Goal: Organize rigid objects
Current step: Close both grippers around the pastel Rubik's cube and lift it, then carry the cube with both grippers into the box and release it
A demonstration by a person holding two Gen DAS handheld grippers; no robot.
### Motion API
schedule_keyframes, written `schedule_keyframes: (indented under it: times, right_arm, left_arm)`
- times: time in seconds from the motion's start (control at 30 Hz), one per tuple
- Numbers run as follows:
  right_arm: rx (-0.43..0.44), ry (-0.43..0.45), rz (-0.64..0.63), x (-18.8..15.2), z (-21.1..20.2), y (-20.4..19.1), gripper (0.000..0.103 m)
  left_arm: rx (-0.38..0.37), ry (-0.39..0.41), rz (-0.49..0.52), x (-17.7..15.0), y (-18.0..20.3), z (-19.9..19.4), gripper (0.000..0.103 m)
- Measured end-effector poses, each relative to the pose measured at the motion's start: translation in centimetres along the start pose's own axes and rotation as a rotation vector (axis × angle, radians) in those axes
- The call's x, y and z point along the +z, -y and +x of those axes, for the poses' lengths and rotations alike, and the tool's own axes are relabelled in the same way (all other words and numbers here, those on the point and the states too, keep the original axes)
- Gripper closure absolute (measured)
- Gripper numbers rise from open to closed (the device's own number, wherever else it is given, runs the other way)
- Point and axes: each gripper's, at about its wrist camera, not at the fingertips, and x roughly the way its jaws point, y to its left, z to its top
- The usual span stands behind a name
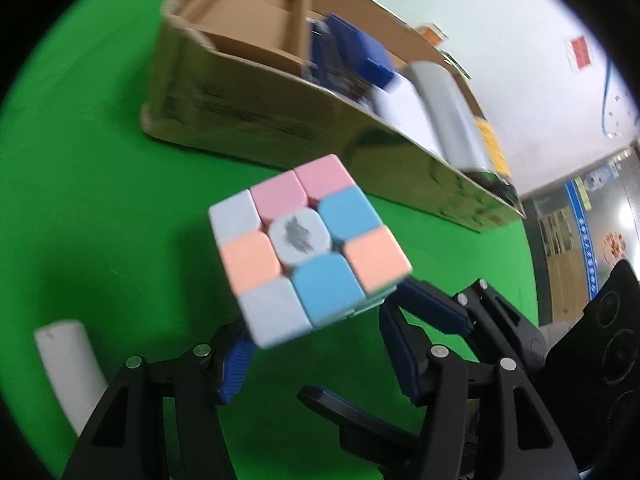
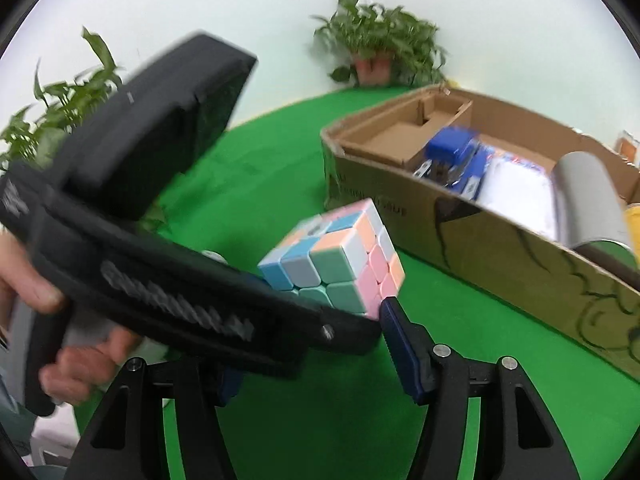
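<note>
Because both the left gripper (image 1: 316, 344) and right gripper (image 2: 308, 344) pinch the pastel puzzle cube (image 1: 310, 246) by its lower corners, held above the green cloth (image 1: 100, 200) (cardboard box (image 1: 260, 120) near), uneven pulling could twist it loose.

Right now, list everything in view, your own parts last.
pastel puzzle cube: one; pink, blue, orange, white, green; centre, gripped from both sides.
open cardboard box: one, brown, on green cloth behind cube.
blue plastic blocks: blurred, count unclear, inside box.
grey cylinder: one, grey, inside box.
white cylinder: one, white, on cloth.
potted plants: two, green, by the wall.
hand: one, holding left gripper's handle.
left gripper: one, black, shut on cube.
right gripper: one, black, shut on cube.
</note>
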Motion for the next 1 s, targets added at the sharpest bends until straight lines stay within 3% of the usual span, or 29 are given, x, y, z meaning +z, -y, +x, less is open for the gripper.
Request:
schedule_keyframes:
  times: [0.27,0.37,0.7,1.0]
  right_arm:
    - [0.004,-0.063,0.08,-3.4,-2.2,2.4,0.043]
    - [0.015,-0.071,0.112,-4.9,-3.5,3.6,0.041]
    - [0.007,-0.161,0.026,-2.3,1.2,4.5,0.043]
    - [-0.034,-0.098,0.025,-1.4,0.9,3.3,0.047]
  left_arm:
    - [-0.028,-0.055,0.032,-0.9,2.2,1.6,0.047]
    - [-0.058,-0.023,0.025,-0.9,2.0,0.3,0.047]
    - [-0.138,-0.028,-0.033,1.8,2.6,2.4,0.044]
    - [-0.069,0.006,0.023,2.0,3.2,1.4,0.049]
